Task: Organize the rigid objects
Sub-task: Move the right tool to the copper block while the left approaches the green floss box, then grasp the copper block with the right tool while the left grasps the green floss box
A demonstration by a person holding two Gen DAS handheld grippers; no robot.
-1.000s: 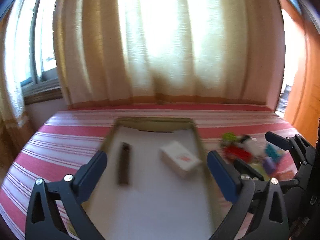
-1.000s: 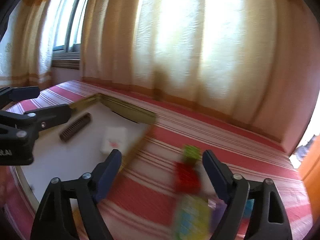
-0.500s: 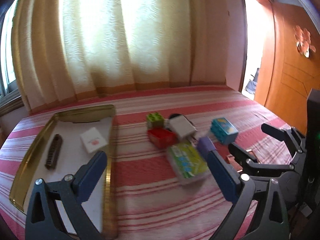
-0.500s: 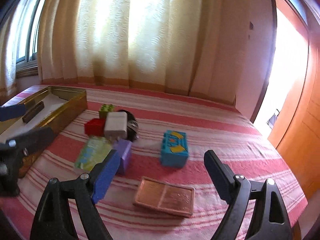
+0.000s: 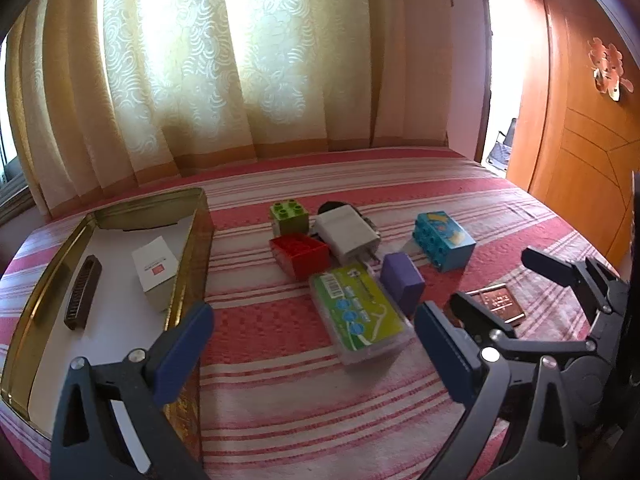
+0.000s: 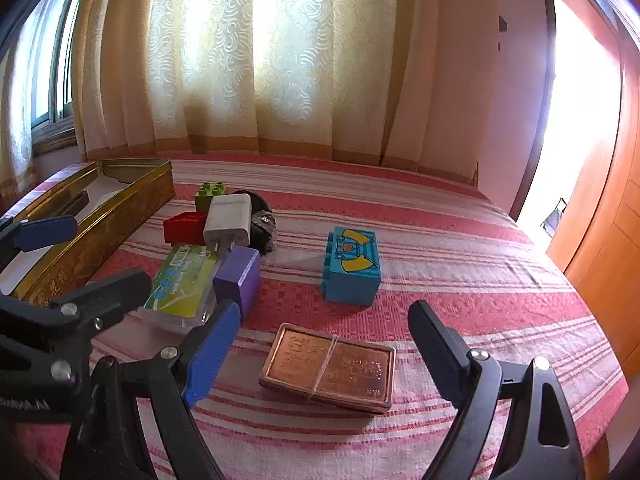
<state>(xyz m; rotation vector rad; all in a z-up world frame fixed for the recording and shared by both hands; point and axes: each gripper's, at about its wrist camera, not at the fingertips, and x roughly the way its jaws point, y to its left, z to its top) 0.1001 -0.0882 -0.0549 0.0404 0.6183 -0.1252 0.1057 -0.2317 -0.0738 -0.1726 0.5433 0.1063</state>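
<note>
Loose rigid items, clustered on the red-striped bedspread (image 5: pixel 304 392), right of the tin: green brick (image 5: pixel 289 214), red brick (image 5: pixel 300 255), white charger plug (image 5: pixel 347 233), green-labelled clear case (image 5: pixel 360 316), purple block (image 5: pixel 401 283), blue printed brick (image 5: pixel 444 240), copper-coloured tin plate (image 6: pixel 329 364) nearest the right gripper.

Already stored in the gold tray (image 5: pixel 191 240), far left: dark comb (image 5: pixel 83 291), white box (image 5: pixel 155 271).

Left gripper (image 5: pixel 314 350): jaws spread, nothing held. Right gripper (image 6: pixel 320 354): jaws spread, empty, the plate lying between them, untouched.

Change noted: both views have been swung from the tray to the loose pile. A further pick is judged to be starting, seven items remaining.
</note>
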